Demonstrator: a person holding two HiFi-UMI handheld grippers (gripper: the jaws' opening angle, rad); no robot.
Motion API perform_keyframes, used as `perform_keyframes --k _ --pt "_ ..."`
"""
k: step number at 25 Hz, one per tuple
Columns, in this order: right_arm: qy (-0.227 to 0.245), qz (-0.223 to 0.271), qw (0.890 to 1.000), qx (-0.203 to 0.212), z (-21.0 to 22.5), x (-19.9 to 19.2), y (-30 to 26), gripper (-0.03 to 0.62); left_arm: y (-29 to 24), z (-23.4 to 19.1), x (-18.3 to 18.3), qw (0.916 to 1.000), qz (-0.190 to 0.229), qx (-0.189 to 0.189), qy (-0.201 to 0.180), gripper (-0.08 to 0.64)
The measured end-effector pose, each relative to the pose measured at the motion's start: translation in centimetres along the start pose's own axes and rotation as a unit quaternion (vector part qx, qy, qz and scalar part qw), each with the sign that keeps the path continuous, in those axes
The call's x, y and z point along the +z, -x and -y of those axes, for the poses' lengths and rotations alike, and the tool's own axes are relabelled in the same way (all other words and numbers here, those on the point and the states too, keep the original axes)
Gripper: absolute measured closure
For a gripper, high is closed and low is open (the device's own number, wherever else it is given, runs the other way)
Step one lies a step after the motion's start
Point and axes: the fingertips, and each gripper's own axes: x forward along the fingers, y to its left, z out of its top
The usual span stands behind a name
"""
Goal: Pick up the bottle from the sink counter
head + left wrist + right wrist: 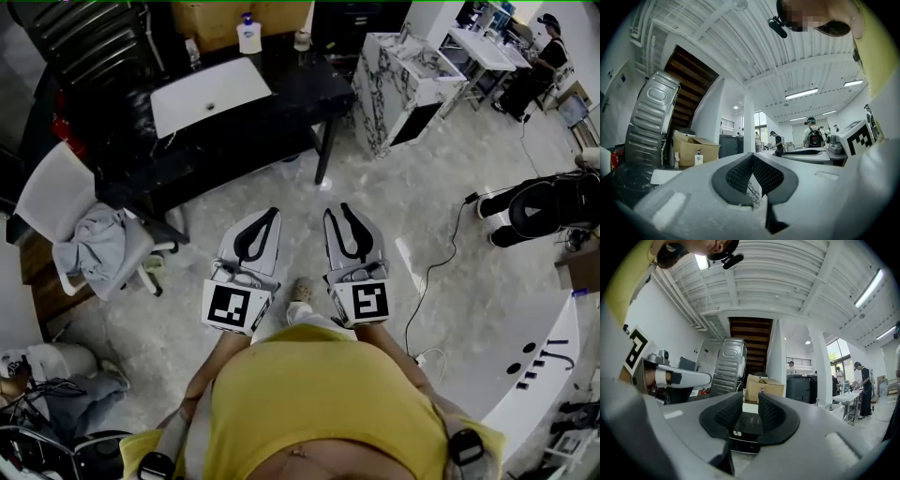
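Note:
A white pump bottle (248, 34) with a blue top stands at the back edge of the black sink counter (291, 103), behind the white basin (208, 94). In the left gripper view the pump bottle (698, 159) shows small and far off, in front of a cardboard box. Both grippers are held low over the floor, well short of the counter and pointing toward it. My left gripper (273, 213) (752, 157) is shut, its pads meeting with nothing between them. On my right gripper (337, 209) (750, 401) the jaws stand apart and hold nothing.
A smaller bottle (302, 39) stands to the right of the pump bottle. A white chair (56, 202) draped with grey cloth sits left of the counter. A marble-patterned cabinet (403, 89) stands to the right. A black cable (441, 267) runs across the floor. A person (548, 56) sits far right.

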Motion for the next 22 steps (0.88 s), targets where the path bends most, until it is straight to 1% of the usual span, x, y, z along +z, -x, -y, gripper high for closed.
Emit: perform_keyframes --k 3,6,8,10,17,20,22 --pt "-0.008 0.000 1.000 0.015 2.3 -0.2 -3.5 0.475 -3.8 -1.2 -0.3 1.0000 0.001 0.003 0.008 0.558" --pt "-0.008 0.001 1.000 0.025 4.8 -1.0 -6.0 0.466 -7.1 -1.8 -0.5 1.0000 0.001 0.002 0.007 0.558" --pt "-0.001 0.003 1.000 0.027 6.5 -1.6 -7.3 0.458 -9.0 -2.2 -0.8 1.0000 0.000 0.000 0.006 0.558" --pt "-0.005 0.002 1.000 0.025 7.8 -2.2 -8.3 0.453 -10.6 -2.4 -1.0 1.0000 -0.001 -0.002 0.005 0.558" --pt "-0.012 -0.007 1.000 0.025 10.4 -3.4 -10.0 0.451 -14.1 -2.7 -1.7 0.9999 -0.005 -0.009 0.001 0.558" --pt "-0.017 -0.015 1.000 0.021 11.2 -4.3 -11.0 0.451 -15.0 -3.5 -2.0 1.0000 -0.006 -0.005 0.003 0.558" --pt "-0.018 -0.019 0.999 0.025 11.2 -4.7 -11.8 0.451 -15.4 -4.2 -2.4 1.0000 -0.009 -0.001 0.004 0.558"
